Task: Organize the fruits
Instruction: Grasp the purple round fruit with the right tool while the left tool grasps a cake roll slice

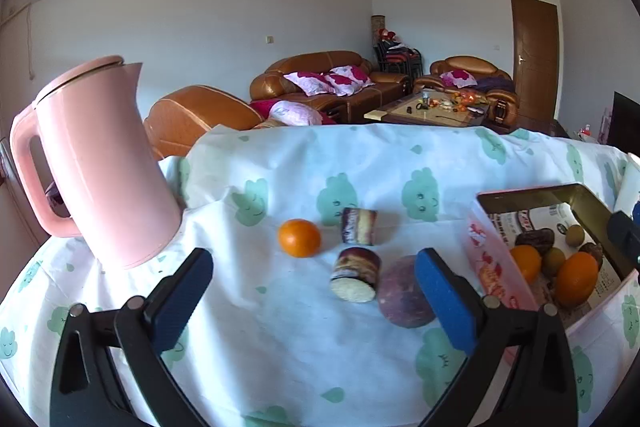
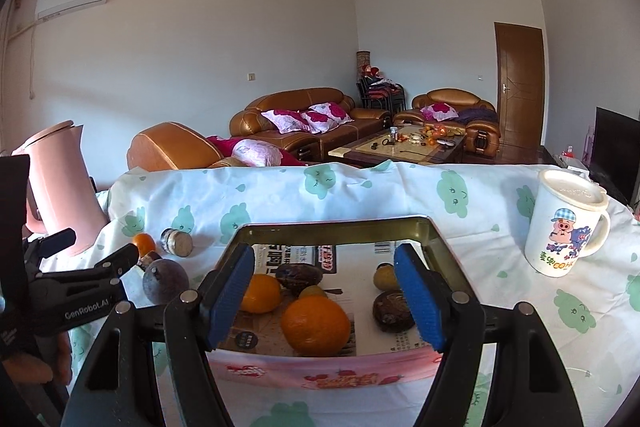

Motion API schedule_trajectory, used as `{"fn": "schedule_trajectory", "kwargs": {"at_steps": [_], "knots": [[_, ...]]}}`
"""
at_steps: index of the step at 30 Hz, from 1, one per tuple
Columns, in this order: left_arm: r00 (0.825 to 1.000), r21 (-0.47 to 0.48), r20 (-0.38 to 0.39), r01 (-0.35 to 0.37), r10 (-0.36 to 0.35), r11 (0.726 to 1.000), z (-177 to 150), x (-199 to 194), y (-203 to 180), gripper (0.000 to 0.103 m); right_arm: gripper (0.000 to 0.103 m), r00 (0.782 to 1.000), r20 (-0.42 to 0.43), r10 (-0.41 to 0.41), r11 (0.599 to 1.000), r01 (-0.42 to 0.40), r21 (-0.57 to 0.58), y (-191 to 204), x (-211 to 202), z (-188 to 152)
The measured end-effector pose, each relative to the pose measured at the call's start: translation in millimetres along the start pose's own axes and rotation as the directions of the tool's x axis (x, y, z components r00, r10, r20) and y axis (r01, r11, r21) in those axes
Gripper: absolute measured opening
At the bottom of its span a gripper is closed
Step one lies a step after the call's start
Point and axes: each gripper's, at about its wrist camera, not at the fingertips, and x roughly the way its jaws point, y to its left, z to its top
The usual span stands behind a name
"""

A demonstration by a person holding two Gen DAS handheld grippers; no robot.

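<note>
left claw lining up on the loose fruit

the left claw [image 1: 316,301] hangs wide open and empty over the desk [image 1: 280,347], its blue pads well apart. between and just beyond them lie the pieces not yet boxed: a purple round fruit [image 1: 402,293] just beside the right-hand pad, two short purple cut pieces [image 1: 355,275] near it, and a small orange [image 1: 300,237] a little farther off. the pink kettle [image 1: 100,163] stands at the left, clear of them.

the box [image 2: 436,239] sits at the right side of the desk and already holds two oranges [image 2: 314,321], some dark brown fruits and small greenish ones. the right claw [image 2: 326,301] hovers open over its near edge, gripping nothing.

judged from this, the step in hand is reaching for another loose piece, most likely the purple fruit, as it lies nearest. the next move calls for dropping the left claw so the pads straddle that fruit, then closing gently; it is round and may roll against the cut piece touching or nearly touching it. the right claw may need to clear the box.
</note>
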Motion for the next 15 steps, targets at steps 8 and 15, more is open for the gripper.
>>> {"fn": "schedule_trajectory", "kwargs": {"at_steps": [8,15], "knots": [[0.994,-0.111,-0.063,-0.1,0.094,0.989,-0.7,21.7,63.7,0.103,0.073,0.995,-0.036,0.089,0.989,-0.093,-0.111,53.3,6.7,-3.5],[0.981,-0.166,-0.094,-0.186,0.173,0.968,-1.2,33.6,102.6,0.103,0.073,0.973,-0.143,0.18,0.957,-0.206,-0.204,107.7,33.3,-4.7]]}}
